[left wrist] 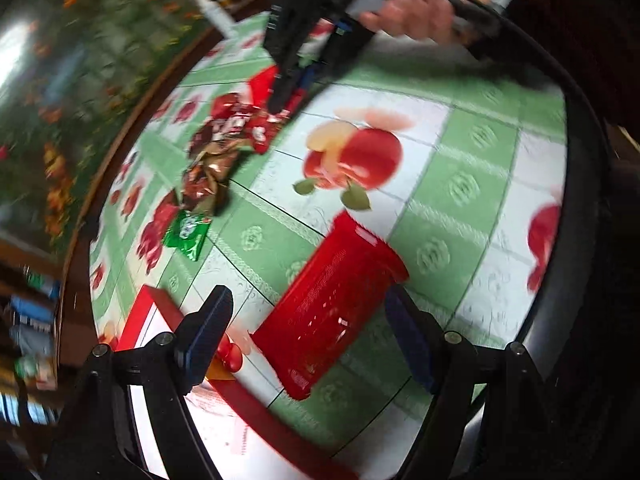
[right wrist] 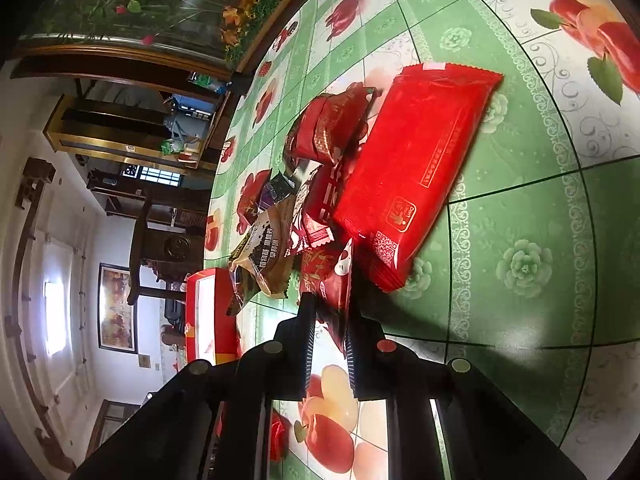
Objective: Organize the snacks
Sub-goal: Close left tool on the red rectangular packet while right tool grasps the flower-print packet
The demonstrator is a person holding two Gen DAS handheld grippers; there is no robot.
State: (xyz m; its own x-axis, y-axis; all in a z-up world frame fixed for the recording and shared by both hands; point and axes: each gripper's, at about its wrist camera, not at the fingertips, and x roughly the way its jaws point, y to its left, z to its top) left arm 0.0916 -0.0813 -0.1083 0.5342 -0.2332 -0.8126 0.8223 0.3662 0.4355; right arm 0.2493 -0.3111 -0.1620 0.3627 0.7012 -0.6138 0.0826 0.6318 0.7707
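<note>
Beside the large red packet [right wrist: 412,168], the right gripper [right wrist: 330,334] pinches a small red snack [right wrist: 334,280]; the left gripper [left wrist: 308,336] gapes empty. Most snacks lie outside the red box [right wrist: 208,312], sorting seemingly barely begun.

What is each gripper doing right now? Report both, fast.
Left gripper: open, empty, fingers either side of the large red packet.
Right gripper: shut on a small red snack packet at the edge of the snack pile.
</note>
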